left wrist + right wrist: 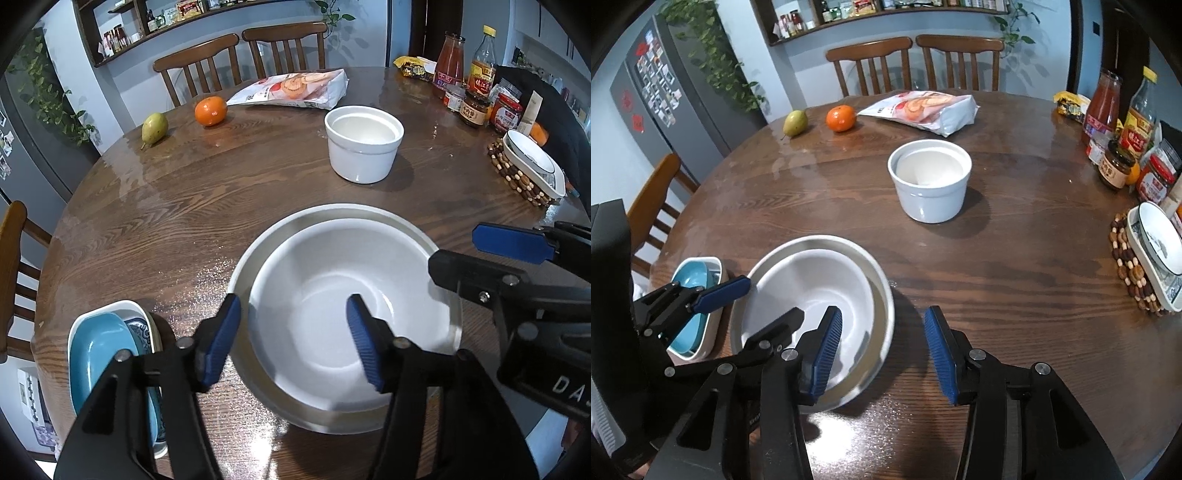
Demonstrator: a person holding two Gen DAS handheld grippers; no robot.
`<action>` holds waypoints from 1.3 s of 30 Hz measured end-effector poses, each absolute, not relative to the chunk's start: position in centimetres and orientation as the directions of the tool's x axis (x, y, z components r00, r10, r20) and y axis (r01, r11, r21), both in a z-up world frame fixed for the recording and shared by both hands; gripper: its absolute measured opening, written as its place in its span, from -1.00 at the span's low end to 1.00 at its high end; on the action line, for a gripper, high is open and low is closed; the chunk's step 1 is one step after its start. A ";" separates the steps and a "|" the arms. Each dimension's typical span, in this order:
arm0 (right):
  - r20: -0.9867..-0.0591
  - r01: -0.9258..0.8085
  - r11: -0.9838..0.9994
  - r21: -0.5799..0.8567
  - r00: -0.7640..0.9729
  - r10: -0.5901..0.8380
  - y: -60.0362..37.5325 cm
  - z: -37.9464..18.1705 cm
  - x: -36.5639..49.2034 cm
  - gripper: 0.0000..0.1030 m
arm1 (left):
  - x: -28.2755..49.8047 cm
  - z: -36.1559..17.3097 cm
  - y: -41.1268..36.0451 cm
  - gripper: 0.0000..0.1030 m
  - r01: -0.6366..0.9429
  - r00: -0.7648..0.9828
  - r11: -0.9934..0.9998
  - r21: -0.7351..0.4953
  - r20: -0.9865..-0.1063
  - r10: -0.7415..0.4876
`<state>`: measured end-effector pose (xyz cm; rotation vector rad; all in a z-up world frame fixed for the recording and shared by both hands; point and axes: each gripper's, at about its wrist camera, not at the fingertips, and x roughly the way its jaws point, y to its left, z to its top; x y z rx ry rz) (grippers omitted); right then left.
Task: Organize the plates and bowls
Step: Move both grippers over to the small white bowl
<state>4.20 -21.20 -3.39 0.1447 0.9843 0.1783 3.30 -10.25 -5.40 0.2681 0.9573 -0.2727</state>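
Observation:
A white bowl sits nested inside a wider grey-rimmed bowl on the wooden table. My left gripper stands open astride the bowls' left rim, one finger outside and one inside. In the right wrist view my right gripper is open across the right rim of the nested bowls, its left finger inside and its right finger over the table. Neither gripper's pads press on the rim. A blue dish lies in a white rectangular dish at the left.
A deep white pot stands mid-table. At the right edge a bowl in a rectangular dish rests on a beaded mat. Beyond are a pear, an orange, a snack bag, sauce bottles and chairs.

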 end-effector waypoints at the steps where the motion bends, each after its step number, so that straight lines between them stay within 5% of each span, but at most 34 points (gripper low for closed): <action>1: -0.813 -0.082 0.975 0.205 0.540 0.216 -21.3 -3.5 4.2 -0.07 | 3.3 -5.4 -10.2 0.25 0.344 0.549 0.933 0.106 -0.829 -0.108; 25: -0.823 -0.016 0.958 0.287 0.507 0.255 -24.3 -4.1 4.6 -0.06 | 3.7 -4.0 -9.5 0.67 0.301 0.575 0.950 0.083 -0.810 -0.111; 29: -0.824 0.012 0.958 0.285 0.514 0.239 -25.8 -3.9 4.4 0.33 | 4.2 -3.4 -9.8 0.88 0.280 0.590 0.956 0.093 -0.802 -0.095; 39: -0.803 0.072 0.940 0.332 0.545 0.242 -29.8 -2.3 4.6 0.44 | 6.0 -1.1 -10.9 0.98 0.234 0.626 0.968 0.090 -0.776 -0.079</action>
